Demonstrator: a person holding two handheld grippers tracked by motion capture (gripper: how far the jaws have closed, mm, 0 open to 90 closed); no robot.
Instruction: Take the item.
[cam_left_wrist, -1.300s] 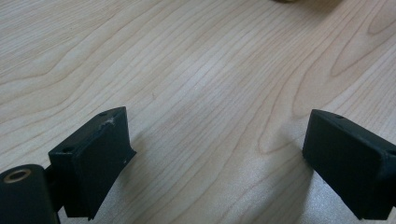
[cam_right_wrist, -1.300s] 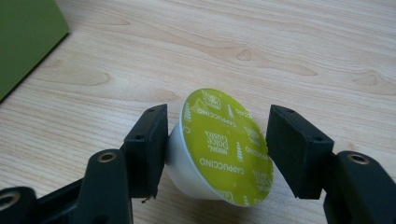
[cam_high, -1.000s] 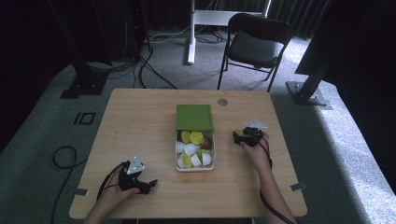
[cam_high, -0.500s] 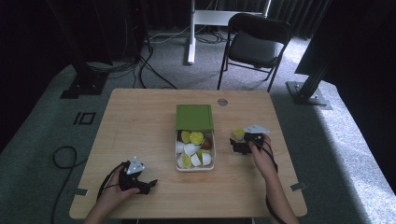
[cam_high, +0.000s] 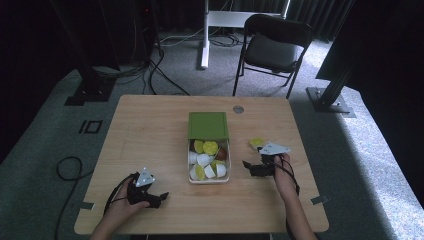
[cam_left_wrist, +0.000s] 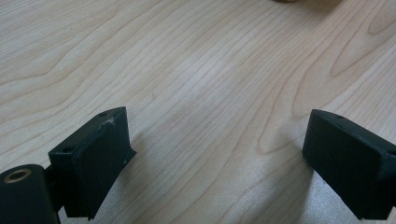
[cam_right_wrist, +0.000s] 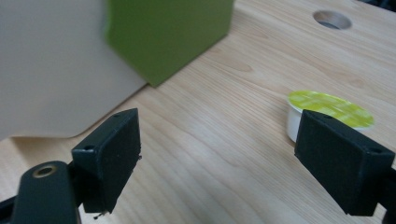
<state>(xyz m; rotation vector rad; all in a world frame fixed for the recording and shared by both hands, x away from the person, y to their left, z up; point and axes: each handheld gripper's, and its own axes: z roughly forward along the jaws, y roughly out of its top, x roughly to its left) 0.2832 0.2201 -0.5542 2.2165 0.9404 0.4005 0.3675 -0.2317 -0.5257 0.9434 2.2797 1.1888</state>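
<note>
The right gripper (cam_high: 246, 165) has its jaws wide apart with nothing between them; they have just been opening, then easing in a little. In the right gripper view, a yellow-lidded cup (cam_right_wrist: 327, 112) stands on the table (cam_right_wrist: 224, 140) just behind the right-hand jaw, untouched. From above, that cup (cam_high: 257, 143) sits near the gripper, to the right of the bin (cam_high: 227, 175), apart from it. The bin holds more cups, white and yellow, and its green lid (cam_high: 207, 125) stands open behind. The left gripper (cam_high: 162, 197) rests near the table's front edge, jaws open over bare wood, well away from the bin.
</note>
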